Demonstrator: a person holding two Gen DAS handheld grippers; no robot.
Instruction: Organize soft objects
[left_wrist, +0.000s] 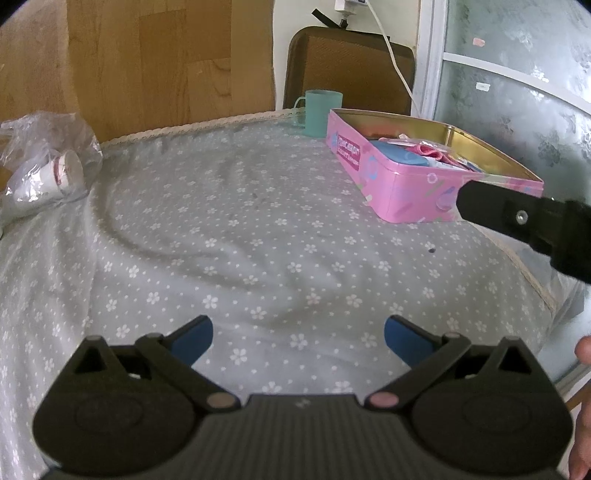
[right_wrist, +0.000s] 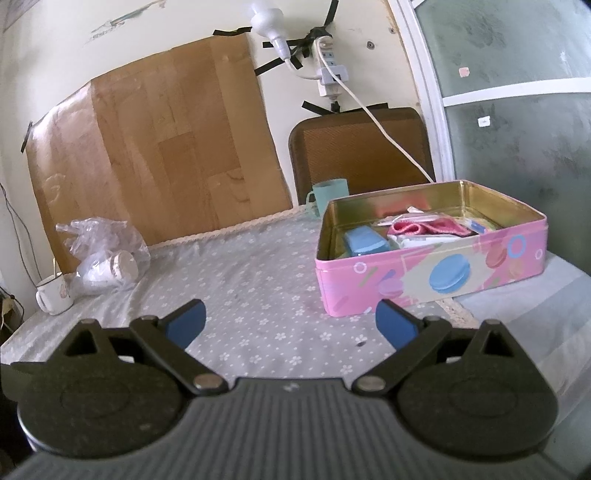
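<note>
Soft objects (right_wrist: 424, 229), a pink knitted piece with pale packets and a blue block (right_wrist: 365, 240) beside it, lie inside the open pink tin (right_wrist: 432, 284), which stands at the far right of the table, close to the right edge of the flowered grey cloth (left_wrist: 258, 221). The tin's near side carries a printed blue macaron and coloured rings; the purple label on its left side (left_wrist: 349, 151) bears writing too blurred to read. Just behind the tin stands a teal mug (left_wrist: 323, 112), near the cloth's lace-trimmed far edge. A brown chair back (right_wrist: 360, 147) rises beyond. At the far left, a clear plastic bag (right_wrist: 103, 254) holds white cups, and a white enamel mug (right_wrist: 55, 295) sits beside it. Between bag and tin the cloth is bare and wrinkled, with broad open room. The left gripper (left_wrist: 297, 334) hovers over the near middle of the cloth, blue pads spread wide, holding nothing. The right gripper (right_wrist: 291, 321) is likewise wide apart and empty, near the tin's near-left corner.
</note>
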